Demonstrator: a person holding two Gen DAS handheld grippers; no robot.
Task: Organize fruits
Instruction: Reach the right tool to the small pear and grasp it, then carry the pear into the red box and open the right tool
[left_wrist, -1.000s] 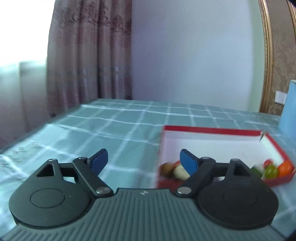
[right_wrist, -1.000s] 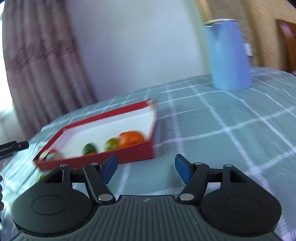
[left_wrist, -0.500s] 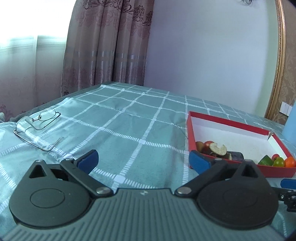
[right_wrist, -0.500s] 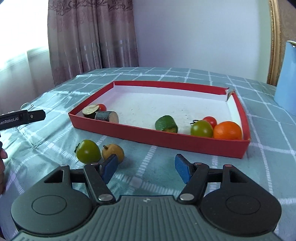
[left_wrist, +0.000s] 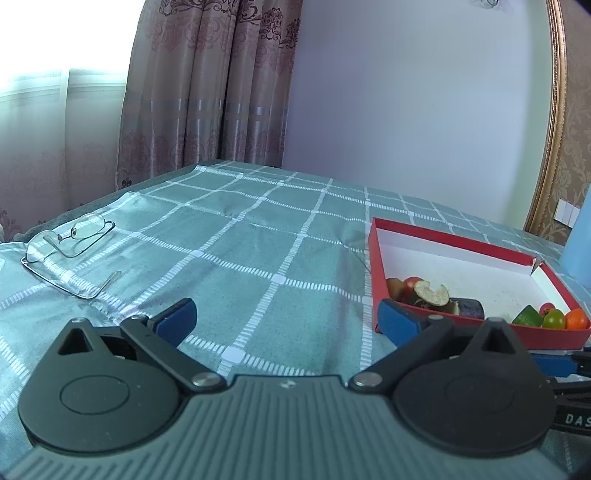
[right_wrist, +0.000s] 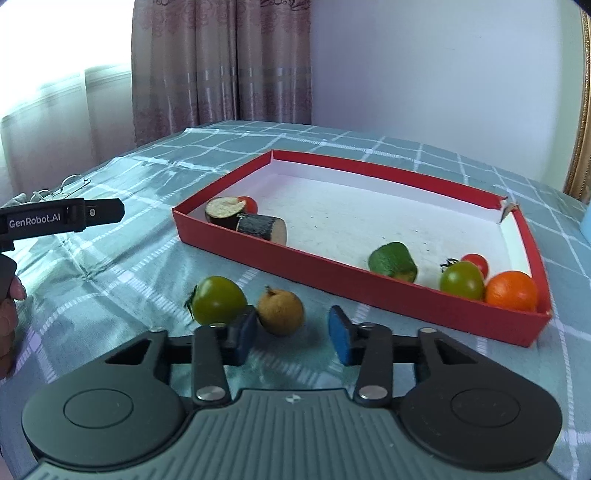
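A red tray (right_wrist: 399, 290) with a white floor holds eggplant pieces (right_wrist: 243, 218), a green piece (right_wrist: 393, 262), tomatoes (right_wrist: 461, 280) and an orange (right_wrist: 511, 290). A green tomato (right_wrist: 218, 300) and a yellow-brown fruit (right_wrist: 280, 312) lie on the cloth in front of the tray. My right gripper (right_wrist: 291, 334) is open, low over the cloth, with the yellow-brown fruit just ahead between its fingers, not gripped. My left gripper (left_wrist: 286, 315) is open and empty over the cloth, left of the tray (left_wrist: 454, 243).
Eyeglasses (left_wrist: 66, 251) lie on the checked green tablecloth at the far left. A blue jug (left_wrist: 580, 236) stands behind the tray at the right. Curtains and a wall stand behind the table.
Both views swung to face the table. My right gripper has come down close to the yellow-brown fruit. My left gripper has opened wider.
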